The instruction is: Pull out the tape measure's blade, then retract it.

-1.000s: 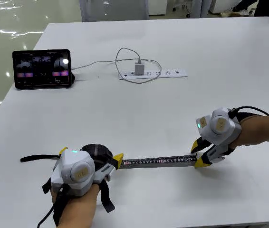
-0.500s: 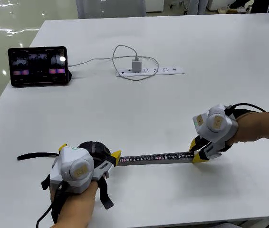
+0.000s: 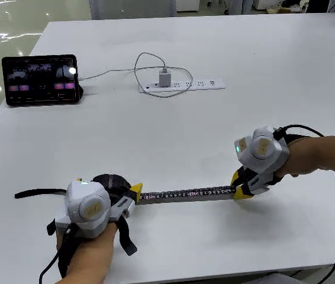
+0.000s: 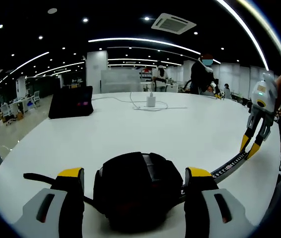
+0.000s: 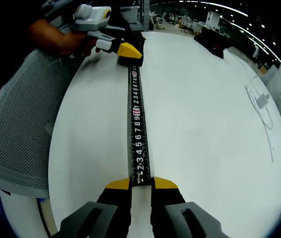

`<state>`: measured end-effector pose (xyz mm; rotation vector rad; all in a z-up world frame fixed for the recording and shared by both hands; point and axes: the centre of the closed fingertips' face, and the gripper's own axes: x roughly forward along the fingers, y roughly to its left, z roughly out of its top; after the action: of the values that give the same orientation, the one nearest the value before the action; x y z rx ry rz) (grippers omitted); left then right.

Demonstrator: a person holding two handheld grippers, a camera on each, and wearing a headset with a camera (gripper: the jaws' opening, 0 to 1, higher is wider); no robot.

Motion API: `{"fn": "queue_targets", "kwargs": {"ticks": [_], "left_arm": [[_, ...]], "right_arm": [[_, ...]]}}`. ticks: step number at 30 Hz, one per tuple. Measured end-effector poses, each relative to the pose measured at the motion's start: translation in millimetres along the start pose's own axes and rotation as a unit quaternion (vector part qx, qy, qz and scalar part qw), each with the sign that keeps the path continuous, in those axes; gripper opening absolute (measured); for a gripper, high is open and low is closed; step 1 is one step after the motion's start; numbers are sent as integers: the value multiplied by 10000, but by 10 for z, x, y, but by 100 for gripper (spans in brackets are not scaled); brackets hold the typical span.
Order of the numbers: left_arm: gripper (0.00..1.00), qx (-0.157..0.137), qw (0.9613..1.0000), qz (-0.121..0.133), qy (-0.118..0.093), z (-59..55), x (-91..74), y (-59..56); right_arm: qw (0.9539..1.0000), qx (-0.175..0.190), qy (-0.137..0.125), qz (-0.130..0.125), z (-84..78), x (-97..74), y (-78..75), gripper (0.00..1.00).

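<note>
Left tool (image 3: 107,186) is clamping the tape measure case (image 4: 138,191) from both sides, the case resting on the worktop (image 3: 215,136) near its front-left edge. Blade (image 3: 185,193) is lying flat, numbers up, running rightward from the case. Right tool (image 3: 238,190) is pinching the blade's free end, jaws together on it. Against a second ago, the whole picture is shifting with my headset, but the span of blade between the tools is staying about the same. I am reading this as pull-out pausing or done, with retraction not yet begun.
</note>
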<state>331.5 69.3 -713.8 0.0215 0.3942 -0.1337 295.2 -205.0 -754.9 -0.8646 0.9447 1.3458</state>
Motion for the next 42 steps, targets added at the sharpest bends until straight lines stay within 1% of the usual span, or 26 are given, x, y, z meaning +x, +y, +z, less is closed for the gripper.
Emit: {"fn": "queue_targets", "kwargs": {"ticks": [3, 5, 7, 9, 10, 12, 15, 17, 18, 21, 23, 26, 29, 35, 42], "left_arm": [[78, -57, 10000, -24, 64, -21, -1, -9], [73, -153, 9998, -45, 134, -41, -7, -11], [71, -188, 9996, -56, 200, -64, -5, -8], [67, -192, 9996, -133, 169, -55, -3, -35], [67, -174, 9997, -104, 166, -55, -10, -25], [67, -214, 9995, -134, 171, -52, -13, -20], [66, -238, 9994, -161, 178, -50, -14, -23], [66, -248, 9994, -168, 174, -48, -12, -22], [66, -260, 9994, -174, 176, -48, -12, -22], [67, -378, 9989, -180, 216, -58, -14, -21], [67, -533, 9981, -189, 244, -69, -18, -17], [66, -588, 9977, -223, 254, -76, -14, -20], [66, -553, 9979, -230, 253, -74, -14, -25], [65, -450, 9983, -213, 287, -85, -19, -29], [65, -455, 9983, -232, 294, -87, -17, -32]], "right_arm": [[10000, 36, 26, 12, -7, -3, -16, 10], [10000, -15, 60, 35, -4, -1, -8, 10], [10000, -8, 78, 33, 0, -1, -5, 10], [9999, -65, 97, 20, 4, 1, -2, 10], [9999, -74, 105, 17, 2, 1, -5, 10], [9999, -57, 104, 6, -2, 2, -14, 10], [9998, -125, 124, -4, -2, 4, -14, 10], [9998, -80, 153, -34, -2, 5, -14, 11], [9997, -149, 170, -21, 0, 6, -12, 11], [9997, -138, 206, -28, 2, 8, -18, 11], [9997, -122, 211, -31, -3, 6, -18, 11], [9996, -106, 247, -81, 3, 5, -13, 11], [9996, -74, 284, -54, -9, -3, -17, 11], [9997, -49, 253, -55, -5, -5, -10, 11], [9995, 3, 322, -60, 19, 14, -16, 11]]}}
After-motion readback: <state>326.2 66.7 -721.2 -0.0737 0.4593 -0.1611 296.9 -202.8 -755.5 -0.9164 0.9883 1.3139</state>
